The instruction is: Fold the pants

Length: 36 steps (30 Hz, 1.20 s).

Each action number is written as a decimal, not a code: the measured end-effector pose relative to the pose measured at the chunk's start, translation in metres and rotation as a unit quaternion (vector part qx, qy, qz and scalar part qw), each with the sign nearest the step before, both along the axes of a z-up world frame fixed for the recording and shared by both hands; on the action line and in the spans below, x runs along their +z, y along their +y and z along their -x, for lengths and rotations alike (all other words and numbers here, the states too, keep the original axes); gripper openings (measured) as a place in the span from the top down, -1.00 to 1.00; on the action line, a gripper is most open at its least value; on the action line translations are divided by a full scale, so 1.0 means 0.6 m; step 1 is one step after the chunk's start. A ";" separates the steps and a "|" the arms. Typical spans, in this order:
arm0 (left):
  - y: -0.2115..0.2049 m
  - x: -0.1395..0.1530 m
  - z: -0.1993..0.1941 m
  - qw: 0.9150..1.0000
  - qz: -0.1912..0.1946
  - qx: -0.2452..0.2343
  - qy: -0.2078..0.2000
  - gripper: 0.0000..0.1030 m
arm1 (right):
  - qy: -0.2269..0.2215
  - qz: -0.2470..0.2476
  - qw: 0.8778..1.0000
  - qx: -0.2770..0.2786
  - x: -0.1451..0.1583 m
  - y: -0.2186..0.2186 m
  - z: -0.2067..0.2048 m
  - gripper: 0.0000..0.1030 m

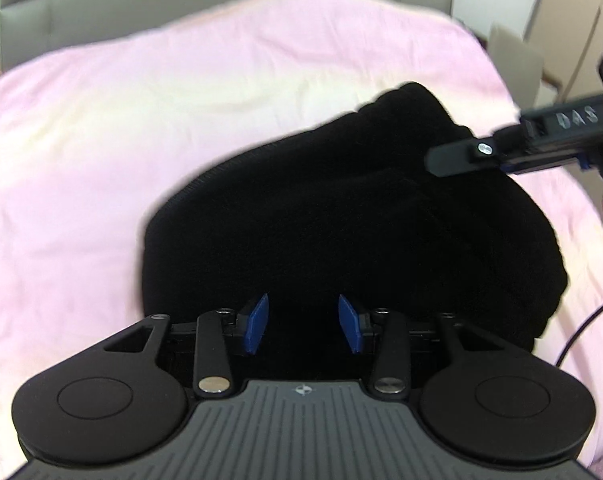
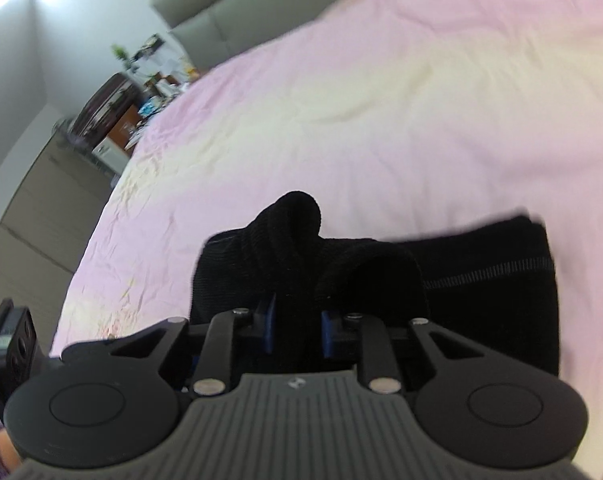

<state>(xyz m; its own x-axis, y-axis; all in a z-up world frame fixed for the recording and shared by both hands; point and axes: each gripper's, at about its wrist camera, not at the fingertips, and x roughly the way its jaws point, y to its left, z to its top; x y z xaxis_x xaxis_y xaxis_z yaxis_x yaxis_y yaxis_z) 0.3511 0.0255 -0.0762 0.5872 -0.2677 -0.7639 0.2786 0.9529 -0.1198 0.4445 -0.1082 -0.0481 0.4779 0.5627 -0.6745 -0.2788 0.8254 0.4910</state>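
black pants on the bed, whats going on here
A person with a gripper in each hand is folding black pants on a pink bed. The pants lie bunched in a partly folded heap. The right gripper has cloth between its fingers, though a firm pinch cannot be confirmed. The left gripper is open at the near edge, holding nothing.
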 end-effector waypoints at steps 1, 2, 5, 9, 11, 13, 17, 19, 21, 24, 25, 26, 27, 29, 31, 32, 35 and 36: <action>0.009 0.012 0.001 1.000 0.002 0.009 -0.009 0.05 | -0.012 0.006 1.000 -0.001 0.017 0.001 0.002 0.69; 0.017 0.023 0.001 1.000 0.002 0.017 -0.016 0.05 | -0.026 0.014 1.000 -0.009 0.036 -0.002 0.005 0.69; 0.031 0.040 -0.002 0.999 -0.003 0.034 -0.030 0.05 | -0.044 0.023 0.998 -0.041 0.065 -0.034 0.002 0.70; 0.031 0.027 -0.021 0.998 -0.010 0.050 -0.029 0.05 | 0.009 0.036 0.995 -0.093 0.028 -0.104 -0.014 0.69; 0.023 0.016 -0.034 0.998 -0.009 0.058 -0.027 0.06 | 0.044 0.035 0.991 -0.122 -0.022 -0.134 -0.015 0.68; 0.017 0.005 -0.049 0.998 -0.002 0.064 -0.024 0.07 | 0.069 0.026 0.987 -0.142 -0.074 -0.160 -0.015 0.67; -0.009 -0.015 -0.089 0.998 -0.017 0.063 -0.019 0.08 | 0.062 0.045 0.988 -0.137 -0.121 -0.173 -0.028 0.59; -0.021 -0.028 -0.110 0.998 -0.028 0.064 -0.005 0.11 | 0.059 0.074 0.988 -0.124 -0.129 -0.169 -0.039 0.54; -0.038 -0.054 -0.125 0.997 -0.040 0.066 0.002 0.11 | 0.053 0.106 0.987 -0.105 -0.134 -0.163 -0.047 0.49; -0.043 -0.077 -0.151 0.996 -0.041 0.075 0.019 0.11 | 0.045 0.141 0.985 -0.088 -0.146 -0.152 -0.057 0.45; -0.042 -0.086 -0.157 0.996 -0.041 0.078 0.030 0.11 | 0.043 0.147 0.985 -0.085 -0.153 -0.148 -0.060 0.44; -0.042 -0.095 -0.162 0.995 -0.043 0.084 0.038 0.10 | 0.041 0.151 0.984 -0.086 -0.159 -0.147 -0.062 0.43; -0.046 -0.101 -0.168 0.994 -0.048 0.092 0.043 0.08 | 0.040 0.153 0.983 -0.089 -0.164 -0.147 -0.063 0.43; -0.057 -0.094 -0.167 0.992 -0.065 0.098 0.045 0.08 | 0.037 0.157 0.983 -0.091 -0.163 -0.141 -0.063 0.41; -0.065 -0.079 -0.159 0.991 -0.086 0.096 0.040 0.08 | 0.039 0.158 0.982 -0.093 -0.156 -0.145 -0.056 0.38; -0.066 -0.067 -0.150 0.990 -0.095 0.094 0.033 0.08 | 0.037 0.156 0.983 -0.094 -0.146 -0.142 -0.052 0.35; -0.061 -0.035 -0.113 0.991 -0.106 0.077 -0.001 0.07 | 0.009 0.156 0.984 -0.089 -0.104 -0.142 -0.018 0.28; -0.056 -0.025 -0.097 0.992 -0.105 0.070 -0.009 0.06 | -0.006 0.162 0.983 -0.082 -0.088 -0.141 0.000 0.27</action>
<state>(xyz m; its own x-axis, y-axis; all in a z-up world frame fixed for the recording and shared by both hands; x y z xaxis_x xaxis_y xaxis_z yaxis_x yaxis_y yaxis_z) 0.4094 -0.0084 -0.0913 0.6208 -0.0183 -0.7837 0.1415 0.9859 0.0890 0.4448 -0.1926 -0.1008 0.5529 0.2334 -0.7999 -0.1323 0.9724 0.1922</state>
